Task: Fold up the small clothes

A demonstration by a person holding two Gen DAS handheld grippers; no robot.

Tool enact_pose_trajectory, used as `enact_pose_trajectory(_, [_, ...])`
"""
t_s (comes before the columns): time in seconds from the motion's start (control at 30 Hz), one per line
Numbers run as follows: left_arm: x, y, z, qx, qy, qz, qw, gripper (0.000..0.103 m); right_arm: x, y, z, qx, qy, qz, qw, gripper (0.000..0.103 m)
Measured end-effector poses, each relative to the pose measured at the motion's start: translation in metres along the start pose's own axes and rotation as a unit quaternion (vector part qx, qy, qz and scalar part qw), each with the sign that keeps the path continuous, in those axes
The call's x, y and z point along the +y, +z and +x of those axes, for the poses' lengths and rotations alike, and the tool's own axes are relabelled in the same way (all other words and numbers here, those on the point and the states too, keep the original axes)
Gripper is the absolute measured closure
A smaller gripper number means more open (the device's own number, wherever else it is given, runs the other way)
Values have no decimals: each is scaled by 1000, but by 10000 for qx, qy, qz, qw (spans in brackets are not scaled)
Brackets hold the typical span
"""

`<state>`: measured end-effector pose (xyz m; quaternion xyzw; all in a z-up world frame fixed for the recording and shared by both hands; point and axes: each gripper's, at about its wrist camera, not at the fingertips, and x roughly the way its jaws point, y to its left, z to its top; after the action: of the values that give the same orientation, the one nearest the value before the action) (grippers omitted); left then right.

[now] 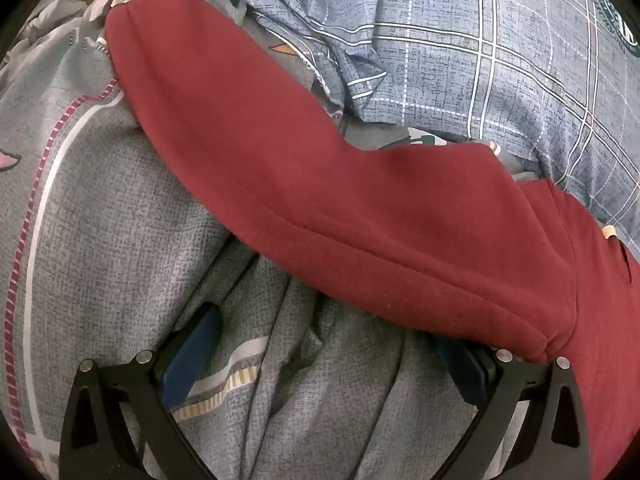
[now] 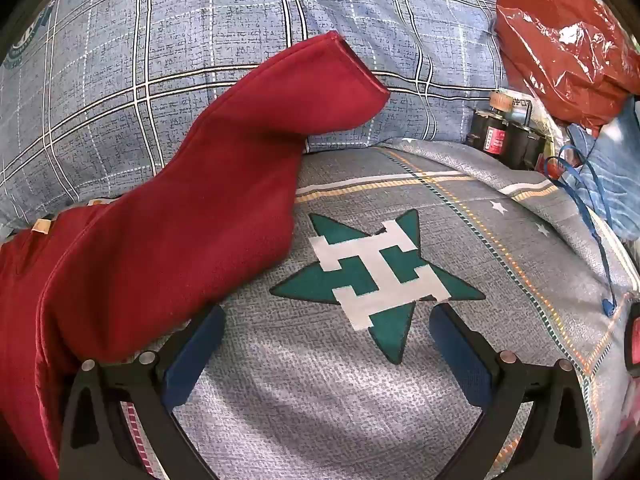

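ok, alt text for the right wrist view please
A dark red garment lies spread on a grey bedsheet, one sleeve reaching up onto a blue plaid pillow. The open right gripper hovers over a green star print, holding nothing. A red plastic bag sits at upper right.

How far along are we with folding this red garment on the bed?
Early stage. Done: the red garment lies spread on the grey bedspread, one sleeve stretched out in the left view, the other sleeve's cuff resting on the plaid pillow. In hand: nothing; the left gripper and right gripper are both open beside the fabric. Left: folding both sleeves in, then the body.
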<state>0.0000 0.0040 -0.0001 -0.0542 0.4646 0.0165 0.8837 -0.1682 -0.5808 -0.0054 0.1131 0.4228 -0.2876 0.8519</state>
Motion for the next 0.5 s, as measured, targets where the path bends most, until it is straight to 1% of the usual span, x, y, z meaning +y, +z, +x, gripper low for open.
enact_pose_trajectory(0.13, [-1,0,-1,-13,96,68,9999,0,0,0,0,-4,2,2,10000,0])
enact_pose_trajectory(0.5, [-5,0,0,13,125,107,9999,0,1,1,0,0,-42,-2,10000,0])
